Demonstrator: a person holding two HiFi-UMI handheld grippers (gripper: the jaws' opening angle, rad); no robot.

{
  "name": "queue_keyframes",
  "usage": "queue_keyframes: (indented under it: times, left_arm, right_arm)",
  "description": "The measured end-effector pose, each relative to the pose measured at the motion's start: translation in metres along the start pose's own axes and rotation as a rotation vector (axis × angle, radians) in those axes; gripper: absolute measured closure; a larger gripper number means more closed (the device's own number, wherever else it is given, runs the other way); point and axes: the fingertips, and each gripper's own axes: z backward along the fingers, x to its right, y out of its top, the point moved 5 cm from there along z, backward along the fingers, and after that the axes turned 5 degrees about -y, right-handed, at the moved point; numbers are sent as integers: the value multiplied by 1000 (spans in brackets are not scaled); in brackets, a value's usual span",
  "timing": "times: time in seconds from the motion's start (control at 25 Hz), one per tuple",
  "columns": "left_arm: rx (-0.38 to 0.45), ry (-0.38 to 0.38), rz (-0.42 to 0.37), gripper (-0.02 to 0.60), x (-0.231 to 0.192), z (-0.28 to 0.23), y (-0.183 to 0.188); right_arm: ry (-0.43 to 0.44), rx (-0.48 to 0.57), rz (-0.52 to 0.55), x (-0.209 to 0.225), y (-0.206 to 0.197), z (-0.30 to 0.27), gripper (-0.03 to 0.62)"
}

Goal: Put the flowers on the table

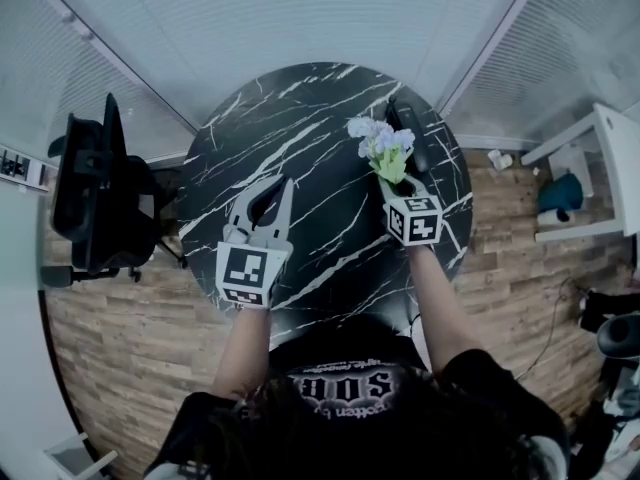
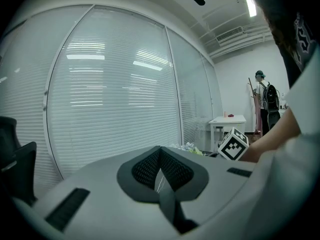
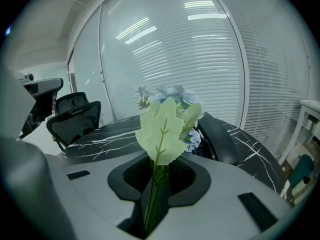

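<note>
Flowers (image 1: 383, 146) are pinched by the stem in the right gripper (image 1: 392, 186). Stem runs along the jaws, blooms pointing away, just above the table (image 1: 300, 128). Left gripper (image 1: 268, 193) is pressed together on nothing, well apart.

Table (image 1: 300, 138): black, white marble veins. Flowers (image 1: 383, 143): pale blue-lilac and white blooms, light green leaves (leaf veins darker green in right gripper view). Left gripper (image 1: 268, 190), right gripper (image 1: 393, 186): white shells, dark grey meshed pads (image 3: 187, 176), black-and-white square markers (image 1: 415, 220). Chair (image 1: 100, 193), far left: black. Floor (image 1: 520, 268): brown wood planks. Blinds (image 1: 300, 18): white slats.
</note>
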Motion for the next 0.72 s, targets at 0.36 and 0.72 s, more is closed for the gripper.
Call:
queue_keyframes:
  times: [0.36,0.72]
  left_arm:
    - [-23,-26,-2,578,1,-7,-7]
    - [-12,-47,4,578,-2,-9,-4]
  right_arm:
    - [15,-68,-35,3,-19,-17,496]
    - [3,-106,-19,0,-28,-21,472]
